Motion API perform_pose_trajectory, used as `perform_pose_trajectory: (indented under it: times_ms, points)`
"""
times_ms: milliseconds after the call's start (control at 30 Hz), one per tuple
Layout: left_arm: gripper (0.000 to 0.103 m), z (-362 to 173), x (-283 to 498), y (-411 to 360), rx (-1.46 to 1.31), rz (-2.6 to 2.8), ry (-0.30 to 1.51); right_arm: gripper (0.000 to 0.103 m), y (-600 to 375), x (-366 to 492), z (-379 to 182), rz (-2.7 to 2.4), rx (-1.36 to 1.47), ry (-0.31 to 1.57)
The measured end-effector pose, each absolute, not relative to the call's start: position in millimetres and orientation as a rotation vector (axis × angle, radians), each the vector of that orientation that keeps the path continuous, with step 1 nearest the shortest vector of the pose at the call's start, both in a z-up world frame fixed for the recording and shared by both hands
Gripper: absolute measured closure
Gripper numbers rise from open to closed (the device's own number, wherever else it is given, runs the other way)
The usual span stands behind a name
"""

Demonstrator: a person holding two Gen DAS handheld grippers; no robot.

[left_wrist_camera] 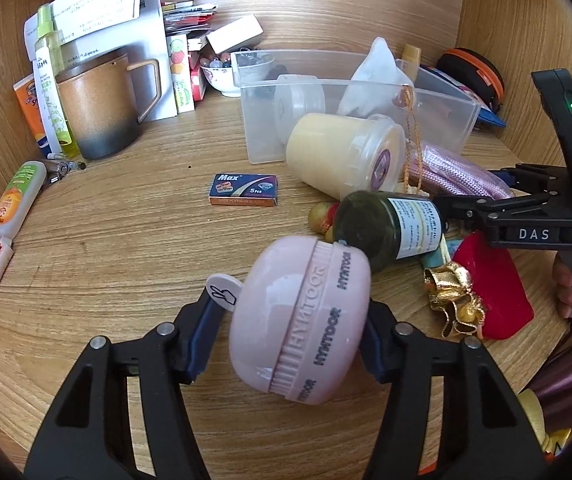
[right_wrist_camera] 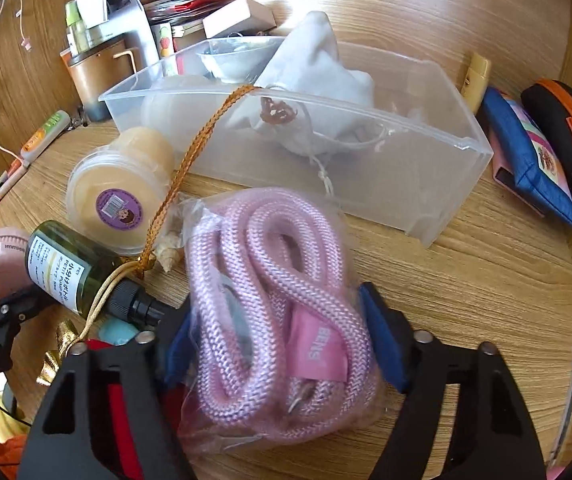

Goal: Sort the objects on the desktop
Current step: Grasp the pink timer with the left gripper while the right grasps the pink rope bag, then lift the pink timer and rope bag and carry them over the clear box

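**A:** ok so where's the pink case (left_wrist_camera: pixel 301 316) sitting? Which way is it turned?

**B:** Low over the wooden desk (left_wrist_camera: pixel 126 264), clamped between the left gripper (left_wrist_camera: pixel 286 340) pads, jaws grasping its two domed faces. It's tilted, the ribbed seam runs from lower left up to upper right, and its little white tab (left_wrist_camera: pixel 224 288) sticks out up-left.

**A:** And the right gripper (right_wrist_camera: pixel 282 344)?

**B:** Clenched on the bagged pink rope (right_wrist_camera: pixel 274 312). The coil's long axis points away from the camera toward the clear bin (right_wrist_camera: pixel 437 184). The green bottle (right_wrist_camera: pixel 74 268) lies on its side just left of it, black cap pointing toward the gripper.
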State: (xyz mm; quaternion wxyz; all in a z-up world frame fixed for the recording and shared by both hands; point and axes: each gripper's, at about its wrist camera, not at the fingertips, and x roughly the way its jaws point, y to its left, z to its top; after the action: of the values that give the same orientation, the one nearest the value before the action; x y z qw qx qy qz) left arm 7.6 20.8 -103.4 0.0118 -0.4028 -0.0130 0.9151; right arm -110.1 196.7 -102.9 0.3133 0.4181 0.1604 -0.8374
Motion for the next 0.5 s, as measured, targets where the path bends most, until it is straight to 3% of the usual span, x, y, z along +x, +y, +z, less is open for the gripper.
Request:
perform_pose_trajectory:
  times_ms: [200, 267, 500]
  points:
    - [0.044, -94.7, 7.5, 16.0, -1.223, 2.885, -0.058, 0.048, 206.8, -114.4, -100.1, -2.194, 1.117, 0.332]
    - [0.054, -91.6, 6.5, 13.3, -1.217, 2.890, -0.069, 0.049, 211.9, -115.6, -99.3, -2.184, 1.127, 0.281]
    - [0.056, -92.5, 1.7, 2.1, -1.235, 2.889, -0.139, 0.049, 222.1, -104.2, -83.8, -2.218, 1.065, 0.231]
